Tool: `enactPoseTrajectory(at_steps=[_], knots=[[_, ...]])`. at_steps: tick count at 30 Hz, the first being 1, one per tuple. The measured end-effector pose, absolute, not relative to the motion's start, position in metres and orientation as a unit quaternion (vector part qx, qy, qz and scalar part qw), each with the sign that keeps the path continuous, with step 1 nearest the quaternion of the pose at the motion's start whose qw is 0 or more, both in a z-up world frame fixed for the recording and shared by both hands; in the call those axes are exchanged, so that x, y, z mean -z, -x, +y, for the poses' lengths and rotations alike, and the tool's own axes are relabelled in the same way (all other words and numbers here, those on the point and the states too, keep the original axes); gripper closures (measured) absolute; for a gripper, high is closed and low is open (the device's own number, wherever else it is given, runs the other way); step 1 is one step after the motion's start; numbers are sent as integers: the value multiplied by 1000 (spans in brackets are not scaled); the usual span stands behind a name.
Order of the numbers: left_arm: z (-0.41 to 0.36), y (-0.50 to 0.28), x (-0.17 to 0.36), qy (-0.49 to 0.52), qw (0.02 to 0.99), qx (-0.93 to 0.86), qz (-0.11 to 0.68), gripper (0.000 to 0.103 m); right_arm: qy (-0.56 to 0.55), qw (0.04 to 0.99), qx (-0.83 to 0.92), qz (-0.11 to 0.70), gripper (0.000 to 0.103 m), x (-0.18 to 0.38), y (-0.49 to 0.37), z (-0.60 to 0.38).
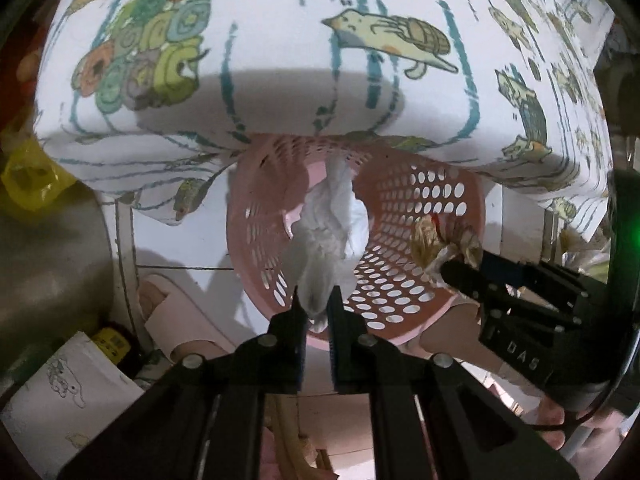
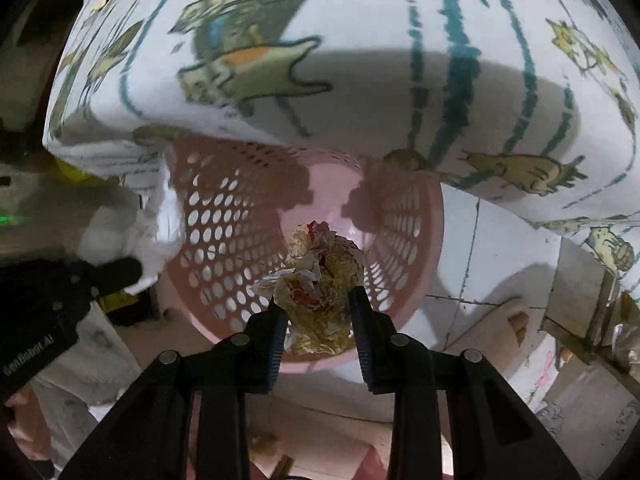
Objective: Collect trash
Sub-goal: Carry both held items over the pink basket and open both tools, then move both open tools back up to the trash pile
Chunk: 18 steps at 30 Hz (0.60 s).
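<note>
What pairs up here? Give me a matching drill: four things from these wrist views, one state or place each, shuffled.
Things:
1. white tissue wad
2. crumpled yellowish wrapper
3. pink basket
4. patterned cloth

States or places:
A. perforated, standing on the floor, its far rim under the table edge
B. between the fingers of the right gripper, over the basket
C. covers the table and hangs over its edge
D. between the fingers of the left gripper, over the basket

Pairs: 1-D, 2-B, 3-A, 4-C
</note>
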<state>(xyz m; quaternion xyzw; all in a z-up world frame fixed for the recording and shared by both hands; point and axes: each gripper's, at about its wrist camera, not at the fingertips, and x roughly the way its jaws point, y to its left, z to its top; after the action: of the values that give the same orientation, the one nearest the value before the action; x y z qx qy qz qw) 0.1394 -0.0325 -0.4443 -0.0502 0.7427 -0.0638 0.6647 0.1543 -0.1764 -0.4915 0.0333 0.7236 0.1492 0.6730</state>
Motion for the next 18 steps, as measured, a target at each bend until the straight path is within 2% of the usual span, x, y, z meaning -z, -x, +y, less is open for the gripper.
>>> enactPoseTrajectory(at_steps=[1, 2, 3, 5, 6, 10, 18], knots=[[-34, -139, 444, 47, 666, 65, 742, 75, -31, 673, -147, 724, 70, 493, -155, -176], [-35, -138, 442, 42, 667, 62, 741, 62, -27, 673, -146, 725, 65, 494, -154, -176], [-36, -138, 439, 39, 670, 59, 739, 42, -19, 672, -138, 727, 61, 495, -154, -176], [-37, -138, 434, 23, 680, 54, 731, 41, -18, 672, -129, 729, 45, 496, -153, -180], [-38, -138, 431, 15, 684, 52, 728, 41, -22, 671, -129, 730, 44, 497, -152, -180], [-33, -138, 418, 29, 696, 50, 716, 41, -36, 665, -135, 733, 43, 495, -152, -183], [-23, -134, 359, 31, 753, 47, 656, 41, -76, 692, -150, 702, 43, 454, -142, -186]])
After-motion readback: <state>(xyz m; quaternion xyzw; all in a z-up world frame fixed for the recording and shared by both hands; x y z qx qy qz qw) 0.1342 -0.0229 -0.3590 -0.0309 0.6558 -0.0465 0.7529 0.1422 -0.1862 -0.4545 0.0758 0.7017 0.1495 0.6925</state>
